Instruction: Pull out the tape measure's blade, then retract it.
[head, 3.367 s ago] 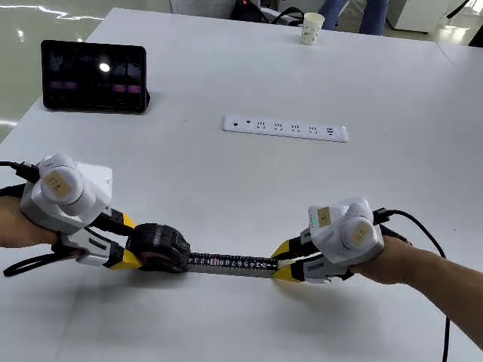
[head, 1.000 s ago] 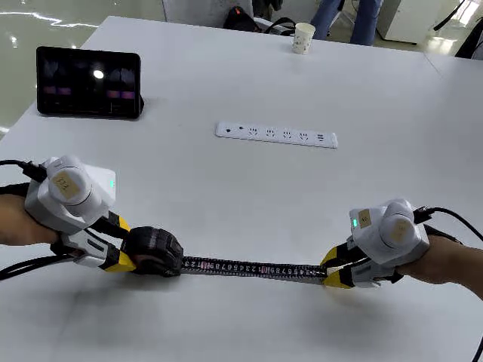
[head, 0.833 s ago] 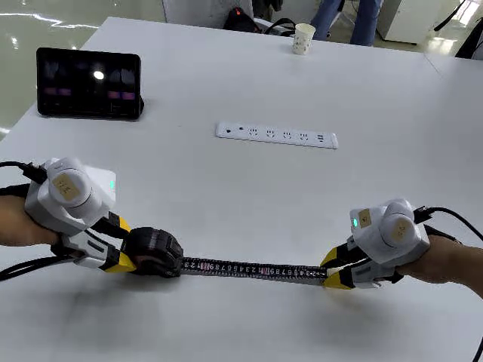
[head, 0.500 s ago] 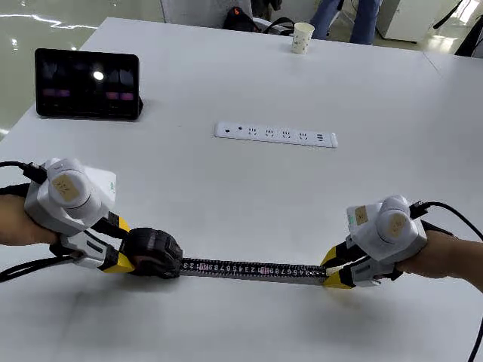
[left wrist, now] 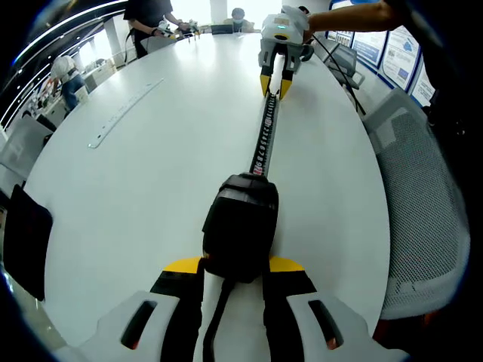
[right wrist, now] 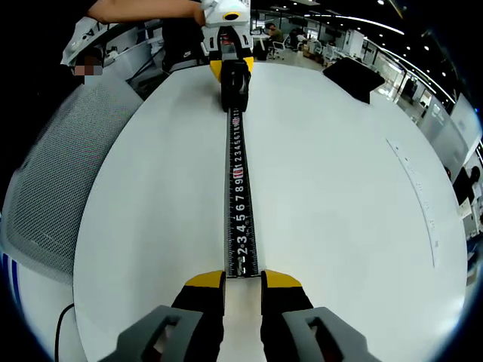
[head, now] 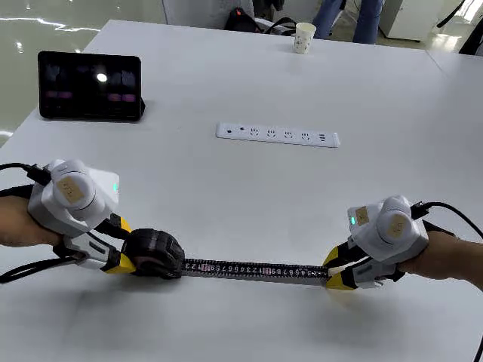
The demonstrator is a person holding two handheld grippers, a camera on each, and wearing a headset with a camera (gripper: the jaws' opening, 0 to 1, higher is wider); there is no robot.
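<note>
The left tongs (head: 124, 243) are clamped around the black tape measure case (head: 155, 253) at the desk's (head: 226, 188) 7 o'clock. The right tongs (head: 333, 270), at 5 o'clock, pinch the tip of the blade (head: 256, 269), which lies drawn out flat between them. In the right gripper view its white numerals read 2 to 9, then a red mark.

My headset looks forward and down over the white table (head: 226, 181); my two gripper cameras ride low, facing each other along the shared tape-measure blade (head: 256, 269)
</note>
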